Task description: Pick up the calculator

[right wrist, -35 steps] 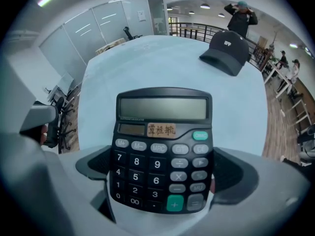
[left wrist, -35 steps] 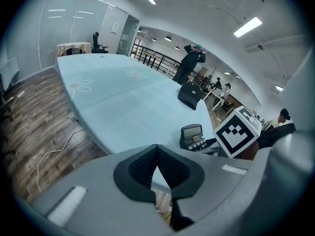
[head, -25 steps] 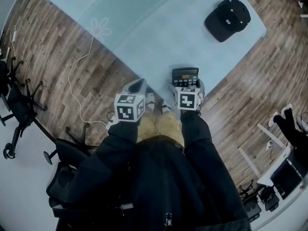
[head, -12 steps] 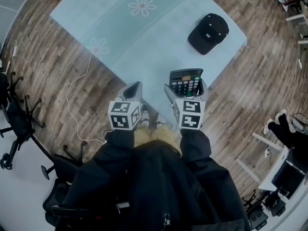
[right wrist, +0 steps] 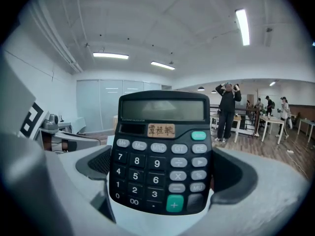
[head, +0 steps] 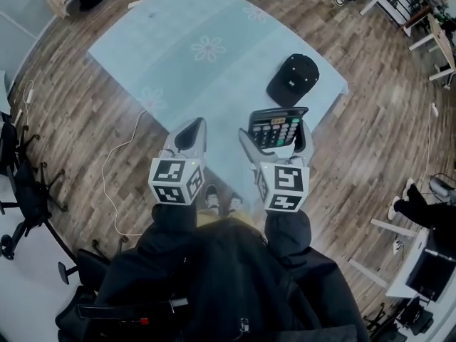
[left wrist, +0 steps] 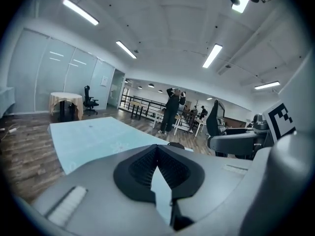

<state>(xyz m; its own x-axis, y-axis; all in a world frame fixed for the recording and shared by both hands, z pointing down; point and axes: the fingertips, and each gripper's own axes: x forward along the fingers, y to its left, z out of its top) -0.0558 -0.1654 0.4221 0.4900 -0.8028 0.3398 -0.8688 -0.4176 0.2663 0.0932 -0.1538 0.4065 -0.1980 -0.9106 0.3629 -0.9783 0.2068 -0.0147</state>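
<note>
Clamping the calculator [right wrist: 160,154] by its side edges, the right claw [head: 276,134] holds it aloft above the rug's [head: 178,55] 5 o'clock edge. Its smooth plastic sides could slip and drop if the squeeze eases. The left claw [head: 191,134] sits together, empty.

Head view looks steeply down on the blue rug [head: 178,55]; left gripper view skims it level. Both gripper views face a standing person [left wrist: 172,111], the right past the close calculator [right wrist: 160,156].
</note>
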